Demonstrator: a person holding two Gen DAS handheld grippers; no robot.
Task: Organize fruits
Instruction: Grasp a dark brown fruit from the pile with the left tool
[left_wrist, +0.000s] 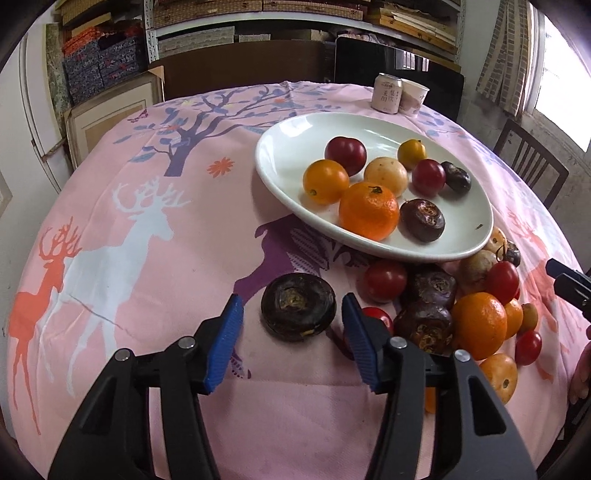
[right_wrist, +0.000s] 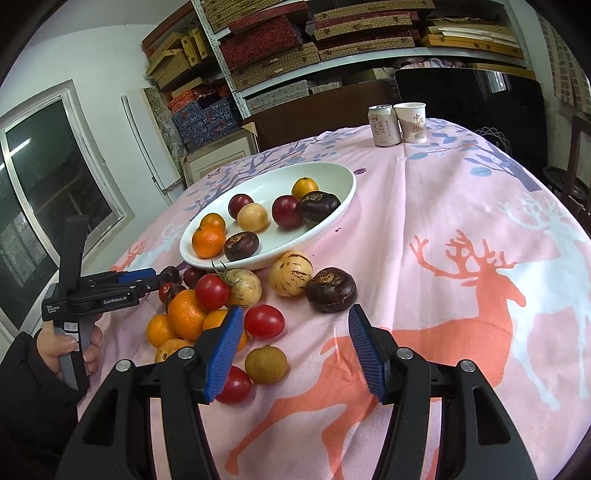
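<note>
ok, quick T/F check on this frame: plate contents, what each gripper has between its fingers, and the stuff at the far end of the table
1. The white plate holds several fruits. True.
2. The left gripper is clamped on an orange. False: its jaws stand either side of a dark water chestnut on the tablecloth, pads not touching it.
3. The right gripper holds nothing. True: its jaws are open over bare cloth.
4. A can and a paper cup stand side by side at the table's far end. True.
5. The plate is empty of oranges. False: a mandarin lies in it.
</note>
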